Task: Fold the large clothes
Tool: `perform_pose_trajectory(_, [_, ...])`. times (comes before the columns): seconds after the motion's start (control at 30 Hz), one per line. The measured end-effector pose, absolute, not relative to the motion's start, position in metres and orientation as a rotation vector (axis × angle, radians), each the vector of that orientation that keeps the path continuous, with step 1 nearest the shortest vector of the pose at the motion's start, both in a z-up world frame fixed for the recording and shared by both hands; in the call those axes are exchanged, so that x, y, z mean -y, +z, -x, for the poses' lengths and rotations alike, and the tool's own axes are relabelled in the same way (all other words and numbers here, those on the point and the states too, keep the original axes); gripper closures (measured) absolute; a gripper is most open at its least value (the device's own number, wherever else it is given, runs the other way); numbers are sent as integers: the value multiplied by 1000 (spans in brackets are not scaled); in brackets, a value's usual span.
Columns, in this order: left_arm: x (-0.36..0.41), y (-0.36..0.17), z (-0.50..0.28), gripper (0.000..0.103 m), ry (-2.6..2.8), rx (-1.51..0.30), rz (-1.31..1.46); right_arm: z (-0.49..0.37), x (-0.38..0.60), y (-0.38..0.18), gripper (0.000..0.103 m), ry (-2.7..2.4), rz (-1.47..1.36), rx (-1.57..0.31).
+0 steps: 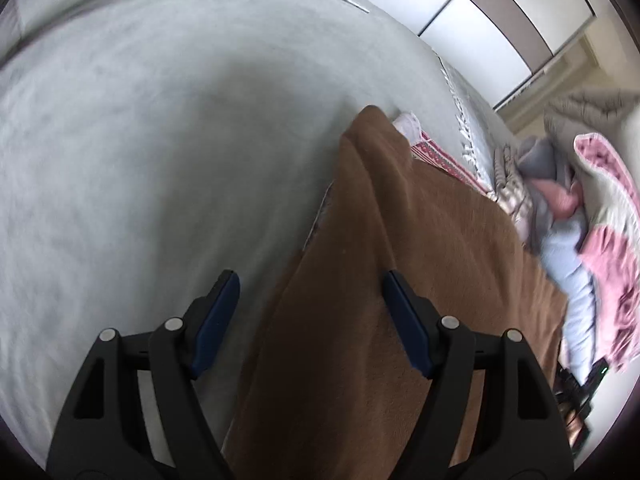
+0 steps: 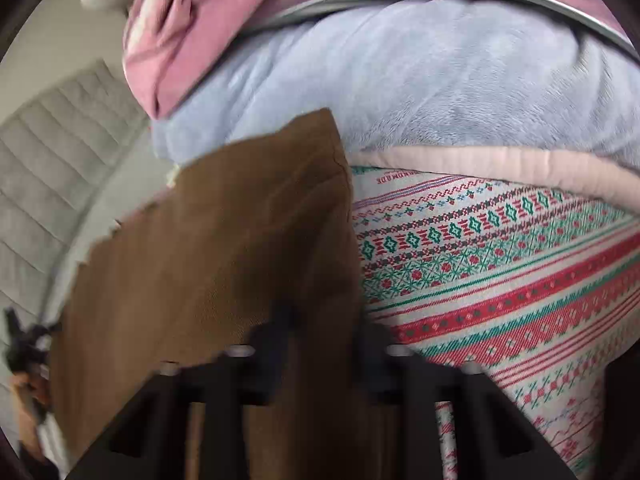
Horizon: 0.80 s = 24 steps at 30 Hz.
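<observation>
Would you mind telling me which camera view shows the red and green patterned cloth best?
The right wrist view: the patterned cloth fills its right half, sharp, beside the brown garment. The left wrist view shows only a thin strip of it past the brown garment's edge.

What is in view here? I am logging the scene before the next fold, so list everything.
Brown garment: one, brown, on the bed, running between the left gripper's fingers.
Patterned cloth: one, red, green and white, beside and under the brown garment.
Fleece blanket: one, pale blue, in the pile behind the patterned cloth.
Pink cloth: one, pink, on top of the blue fleece.
Bedspread: one, grey, covering the bed.
Wardrobe doors: white and beige, past the bed.
Left gripper: black with blue pads, open.
Right gripper: black, blurred, closed on the brown garment.
</observation>
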<state>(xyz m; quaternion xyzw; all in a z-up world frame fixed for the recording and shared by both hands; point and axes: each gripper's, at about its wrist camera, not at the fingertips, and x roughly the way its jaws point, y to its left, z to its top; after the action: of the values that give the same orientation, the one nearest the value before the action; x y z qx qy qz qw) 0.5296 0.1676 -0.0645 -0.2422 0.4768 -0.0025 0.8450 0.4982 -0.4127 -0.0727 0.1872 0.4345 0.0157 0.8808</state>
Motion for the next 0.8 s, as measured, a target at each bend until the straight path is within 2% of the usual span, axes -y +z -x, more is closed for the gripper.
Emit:
perform_pose_trajectory(0.03, [-166, -63, -530, 46, 10, -988, 487, -504, 409, -73, 95, 24, -367, -908])
perform_pose_trajectory(0.07, [-163, -61, -533, 80, 28, -974, 458, -507, 406, -71, 97, 16, -346, -896])
perform_pose_trajectory(0.1, [-158, -60, -536, 89, 28, -972, 440, -511, 402, -68, 97, -4, -315, -882])
perform_pose_trajectory(0.17, [-148, -57, -538, 92, 81, -948, 369, -515, 400, -61, 98, -53, -307, -850])
perform_pose_trajectory(0.3, [-146, -58, -533, 93, 158, -881, 344, -509, 421, -55, 98, -135, -423, -801])
perform_pose_trajectory(0.43, [-147, -74, -531, 93, 218, -859, 323, -524, 414, -106, 98, -192, -380, -917])
perform_pose_trajectory(0.53, [-145, -71, -531, 90, 219, -858, 311, -535, 408, -107, 94, -236, -326, -916])
perform_pose_trajectory(0.63, [-157, -63, -523, 74, 186, -880, 384, -538, 406, -94, 88, -240, -302, -932])
perform_pose_trajectory(0.7, [-167, -56, -506, 66, 167, -881, 457, -520, 413, -76, 82, -237, -367, -881])
perform_pose_trajectory(0.77, [-174, -44, -484, 64, 165, -882, 499, -482, 423, -56, 60, -216, -470, -802])
perform_pose_trajectory(0.8, [-177, -38, -469, 61, 169, -881, 513, -462, 426, -49, 56, -208, -499, -776])
